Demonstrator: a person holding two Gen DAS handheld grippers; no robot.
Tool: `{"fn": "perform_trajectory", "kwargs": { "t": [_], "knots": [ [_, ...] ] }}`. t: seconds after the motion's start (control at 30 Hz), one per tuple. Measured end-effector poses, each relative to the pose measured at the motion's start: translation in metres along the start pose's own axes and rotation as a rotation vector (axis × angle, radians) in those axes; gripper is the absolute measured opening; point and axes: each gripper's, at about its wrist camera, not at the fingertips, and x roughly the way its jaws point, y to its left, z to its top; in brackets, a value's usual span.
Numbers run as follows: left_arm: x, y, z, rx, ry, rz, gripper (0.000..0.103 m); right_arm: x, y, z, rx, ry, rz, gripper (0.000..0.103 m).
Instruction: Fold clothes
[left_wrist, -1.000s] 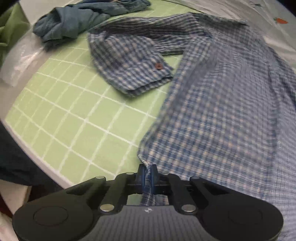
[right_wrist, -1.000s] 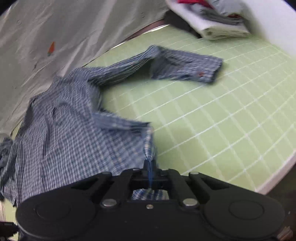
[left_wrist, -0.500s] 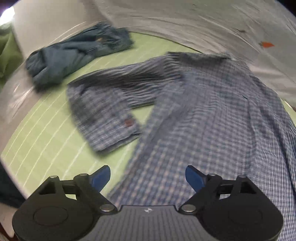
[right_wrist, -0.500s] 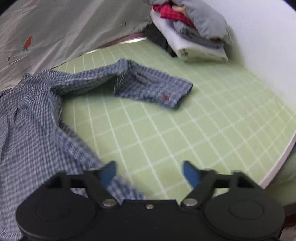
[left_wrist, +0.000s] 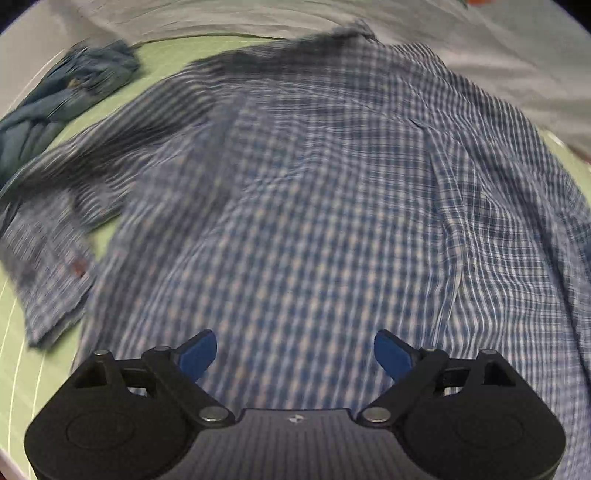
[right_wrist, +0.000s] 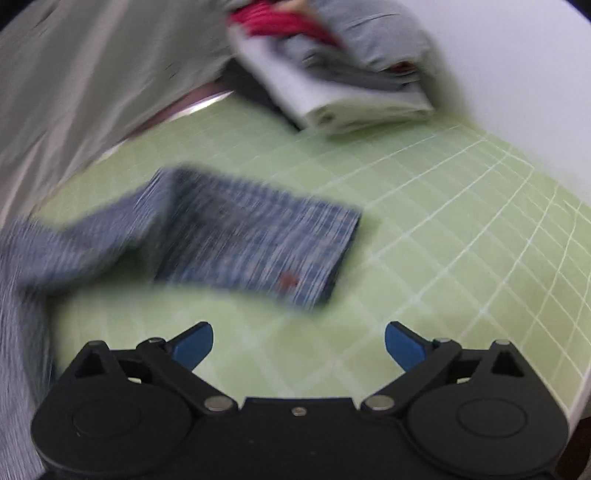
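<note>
**Checked shirt spread flat, both grippers released**

One blue checked shirt (left_wrist: 314, 192) lies spread on the green gridded mat (right_wrist: 461, 229). Its two cuffed sleeves reach left and right. One crumpled blue garment (left_wrist: 62, 99) sits far left; one folded stack (right_wrist: 332, 74) far right.

Left gripper (left_wrist: 295, 354) has just been opening, jaws wide, empty, above the shirt body. Right gripper (right_wrist: 299, 343) likewise, over bare mat, its sleeve (right_wrist: 255, 240) just beyond.

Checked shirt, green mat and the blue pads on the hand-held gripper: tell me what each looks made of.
Checked shirt: thin woven cloth, probably cotton, matte; it creases softly and the blue-white check looks woven in.
Green mat: smooth sheet with printed white grid lines, likely vinyl or rubber, slight sheen.
Blue pads: probably moulded rubber or soft plastic, matte, set on black hard-plastic arms.
</note>
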Motion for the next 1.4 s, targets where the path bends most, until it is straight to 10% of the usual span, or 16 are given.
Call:
{"fn": "perform_trajectory", "kwargs": {
  "t": [0.2, 0.4, 0.47, 0.7, 0.97, 1.4],
  "knots": [
    [0.016, -0.025, 0.019, 0.028, 0.016, 0.023, 0.099, 0.039, -0.006, 0.038, 0.051, 0.013, -0.036, 0.091],
    [0.023, -0.032, 0.031, -0.028, 0.039, 0.016, 0.103, 0.061, -0.001, 0.052, -0.109, 0.016, -0.083, 0.025],
    [0.026, -0.035, 0.036, -0.037, 0.04, 0.013, 0.103, 0.067, -0.005, 0.059, -0.177, -0.005, -0.148, 0.022],
    [0.03, -0.046, 0.045, -0.031, 0.024, 0.011, 0.103, 0.091, -0.07, 0.097, -0.061, -0.059, -0.315, 0.03],
    [0.03, -0.05, 0.044, -0.042, 0.019, 0.017, 0.103, 0.074, -0.065, 0.087, -0.034, -0.063, -0.34, 0.087],
    [-0.017, -0.02, -0.004, -0.017, -0.003, 0.024, 0.103, -0.029, 0.07, -0.038, -0.288, 0.002, 0.228, 0.091]
  ]
}}
